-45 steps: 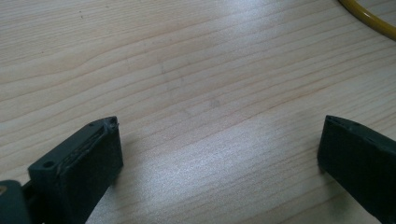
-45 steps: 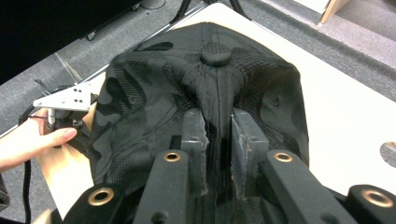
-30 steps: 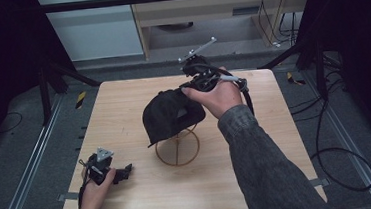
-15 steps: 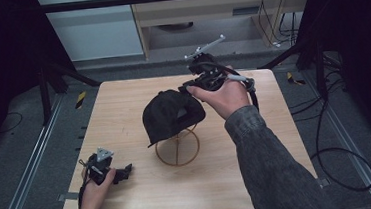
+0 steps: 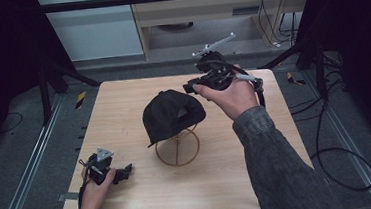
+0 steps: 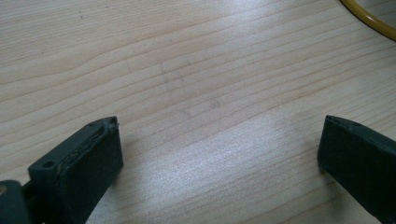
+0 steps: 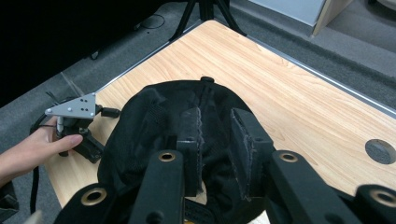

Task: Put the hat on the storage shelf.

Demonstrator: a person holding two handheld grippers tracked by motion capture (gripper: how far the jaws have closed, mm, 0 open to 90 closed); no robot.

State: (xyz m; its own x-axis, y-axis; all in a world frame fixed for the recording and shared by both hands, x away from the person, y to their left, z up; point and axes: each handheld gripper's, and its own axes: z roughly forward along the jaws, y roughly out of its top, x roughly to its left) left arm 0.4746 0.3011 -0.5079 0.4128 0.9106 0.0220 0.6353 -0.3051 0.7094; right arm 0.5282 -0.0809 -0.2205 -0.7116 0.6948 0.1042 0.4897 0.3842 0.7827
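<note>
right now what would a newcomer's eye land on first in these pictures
Most striking is the black fabric cap, perched on a yellow wire stand in the middle of the pale wooden table. Just beyond its far right side the right gripper hangs in the air, jaws slightly apart with nothing between them. The left gripper rests open at the table's near left corner.

We can't make out the top of the yellow wire stand (image 5: 177, 151), buried under the black cap (image 5: 170, 116). In the left gripper view that stand (image 6: 368, 17) is just an arc clipped by the corner. The right gripper's (image 7: 215, 140) arms cover the cap's (image 7: 154, 121) near edge.
</note>
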